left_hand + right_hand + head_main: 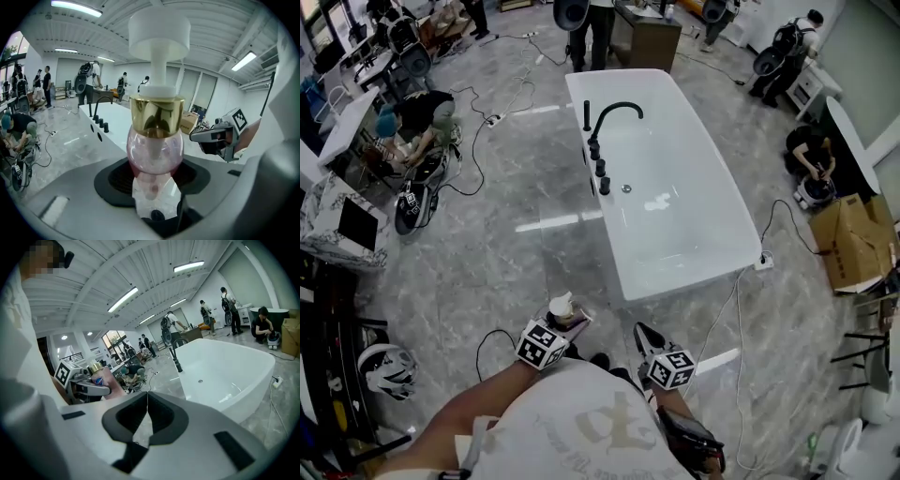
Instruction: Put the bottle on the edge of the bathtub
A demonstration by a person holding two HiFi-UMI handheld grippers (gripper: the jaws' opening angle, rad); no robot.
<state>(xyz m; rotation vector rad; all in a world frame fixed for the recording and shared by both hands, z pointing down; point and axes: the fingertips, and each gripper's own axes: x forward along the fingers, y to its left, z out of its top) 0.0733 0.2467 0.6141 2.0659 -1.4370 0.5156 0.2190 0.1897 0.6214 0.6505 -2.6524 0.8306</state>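
The left tool point(569, 322) pinches the bottle point(157, 140). Its jaws press on the lower part of the clear pinkish body, and the gold collar and white pump head stand upright above them. The bottle sits close in front of the person's white shirt point(581, 422), over the floor point(516, 253) and well apart from the bathtub point(675, 281), which lies ahead and slightly to the right. Just beside it, the right tool point(147, 413) has its jaws pressed together with nothing between them.

In the head view only the bottle's cap and collar show past the left tool's marker cube point(542, 344). In the left gripper view the bottle's base is lost behind the tool's own grey body, so how low the grip sits cannot be told exactly. The person's forearms are cut off by the shirt and the frame edge.

The floor is grey marbled stone, glossy, with black cables point(483, 150) trailing across it. At the far left a person point(422, 117) crouches among gear. The white freestanding bathtub stands in the middle, with a black arched faucet point(614, 117) and black knobs along its left rim. To the right another crouching person point(811, 155) works near a cardboard box point(853, 239) — more people stand at the far end of the room.
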